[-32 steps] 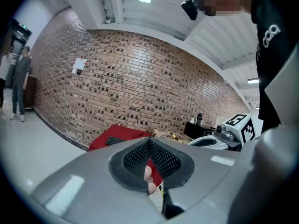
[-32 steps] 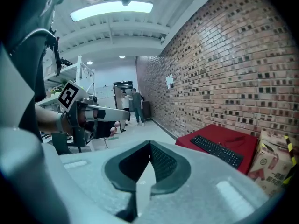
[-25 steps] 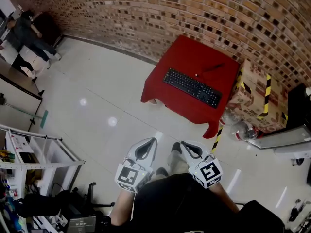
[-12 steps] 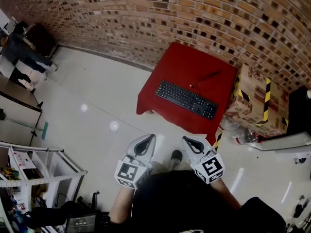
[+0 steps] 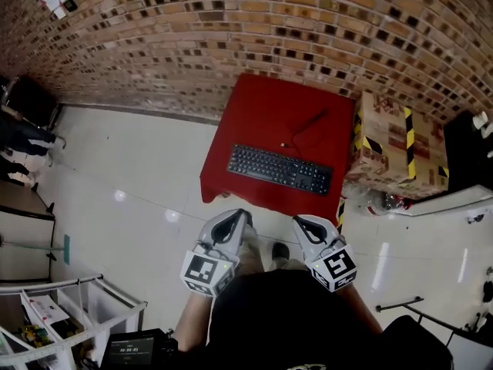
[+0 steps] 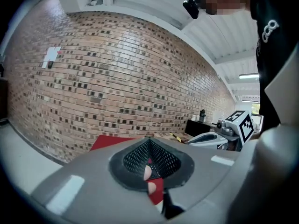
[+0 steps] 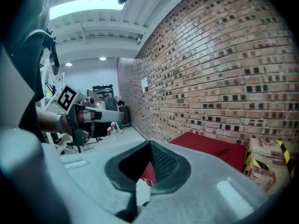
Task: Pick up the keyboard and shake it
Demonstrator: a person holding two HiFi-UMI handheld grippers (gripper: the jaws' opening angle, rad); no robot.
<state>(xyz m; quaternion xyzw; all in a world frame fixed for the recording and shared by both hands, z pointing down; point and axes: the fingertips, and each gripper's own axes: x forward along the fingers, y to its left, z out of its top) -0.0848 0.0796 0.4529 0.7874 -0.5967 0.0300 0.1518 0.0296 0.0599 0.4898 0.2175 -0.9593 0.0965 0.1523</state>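
Flat black keyboard, lengthwise on red table

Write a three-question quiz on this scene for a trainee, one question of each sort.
1. True or false: the keyboard lies on the red table, and neither the left tool nor the right tool touches it.
2. Multiple choice: in the head view, what stands against the table's right side? A) a cardboard box with yellow-and-black tape B) an office chair C) a sink
3. Fill in the blank: the jaws of both tools are ____ with nothing between them.

Key: 1 true; 2 A; 3 shut.
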